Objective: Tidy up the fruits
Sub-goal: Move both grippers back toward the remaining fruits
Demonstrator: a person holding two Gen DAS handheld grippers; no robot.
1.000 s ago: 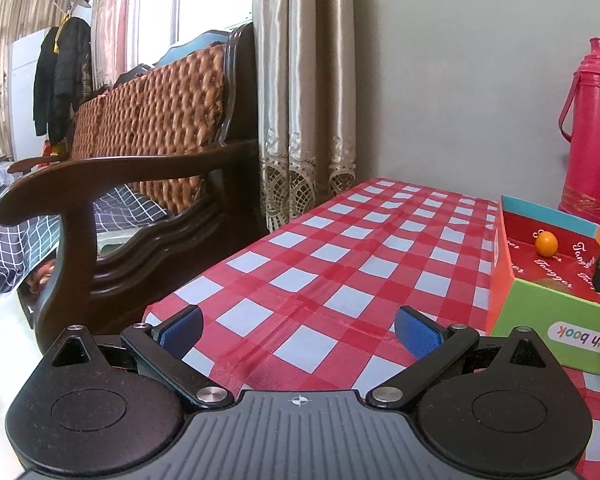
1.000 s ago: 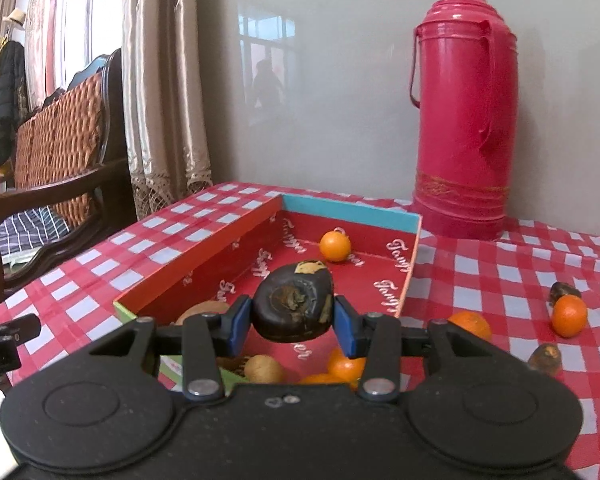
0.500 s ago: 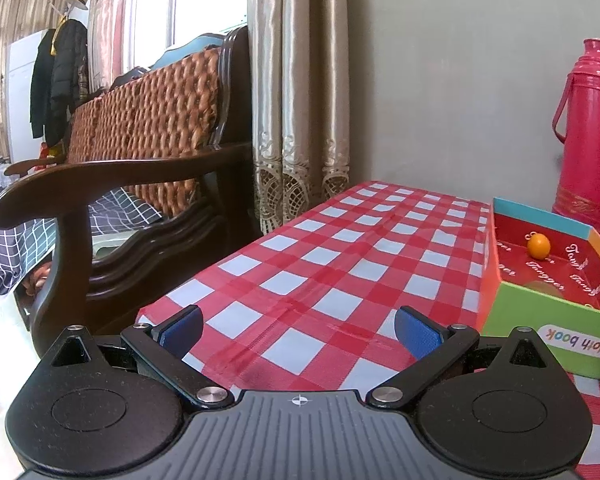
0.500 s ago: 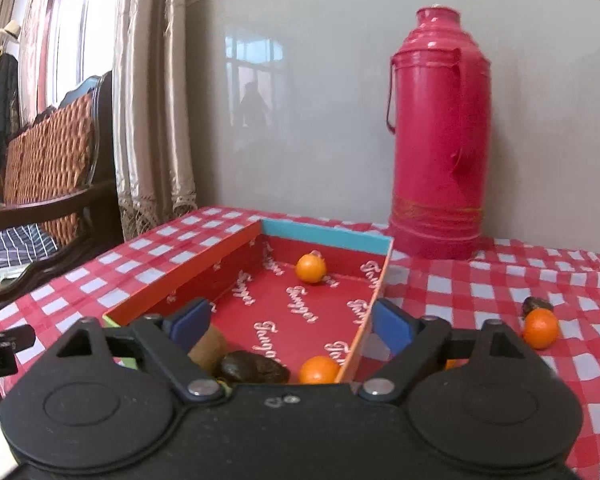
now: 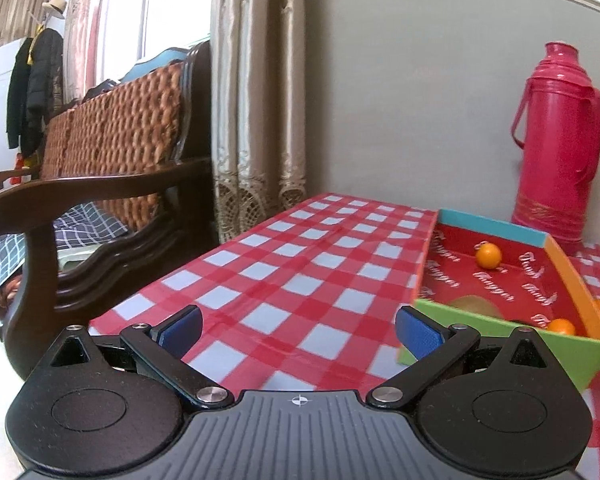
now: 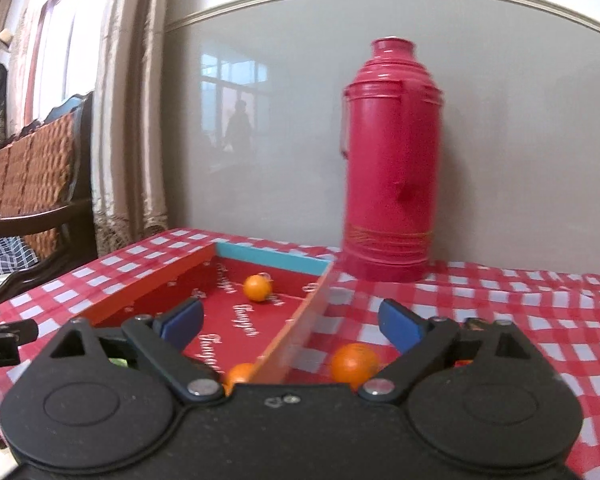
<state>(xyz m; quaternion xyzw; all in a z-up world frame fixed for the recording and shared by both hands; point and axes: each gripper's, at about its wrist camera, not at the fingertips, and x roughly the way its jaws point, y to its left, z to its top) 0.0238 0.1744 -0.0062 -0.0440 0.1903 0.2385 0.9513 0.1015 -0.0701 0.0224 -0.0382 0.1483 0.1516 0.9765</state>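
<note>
Both of your grippers stand wide apart and empty: the right gripper (image 6: 290, 322) has just opened, nothing between its blue pads, poised over the box's (image 6: 300, 322) orange wall. One orange (image 6: 354, 362) lies on the checked tablecloth (image 6: 540, 320) just outside. Farther in, another orange (image 6: 257, 287) rests near the box's back wall, while your left gripper (image 5: 298, 330) hovers above bare cloth left of the box.

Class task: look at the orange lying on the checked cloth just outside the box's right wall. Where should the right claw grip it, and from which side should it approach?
Grip the orange across its middle, coming down from above. It is round, so any width suits. The box wall stands close on its left, so keep the fingers clear of it. The right claw is open and empty.
</note>
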